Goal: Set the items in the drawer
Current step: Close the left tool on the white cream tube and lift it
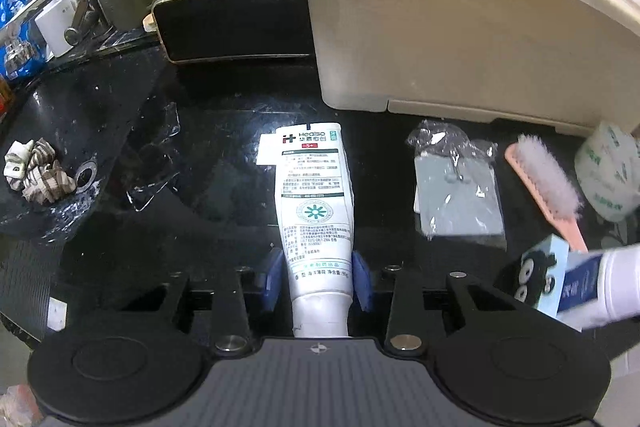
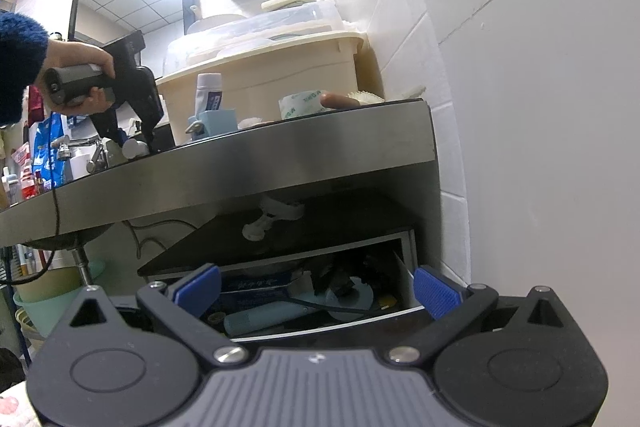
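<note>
Currently: left gripper point(image 1: 319, 277) pinching white toothpaste tube point(image 1: 314, 203) on black counter point(image 1: 208, 227); right gripper point(image 2: 316, 291) spread before open drawer point(image 2: 408, 259).

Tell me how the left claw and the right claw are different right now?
The left claw is squeezed shut on a white toothpaste tube; the right claw is wide open and holds nothing. The left claw points down at the black countertop; the right claw points about level at the open drawer below. Both have blue pads on black arms.
</note>
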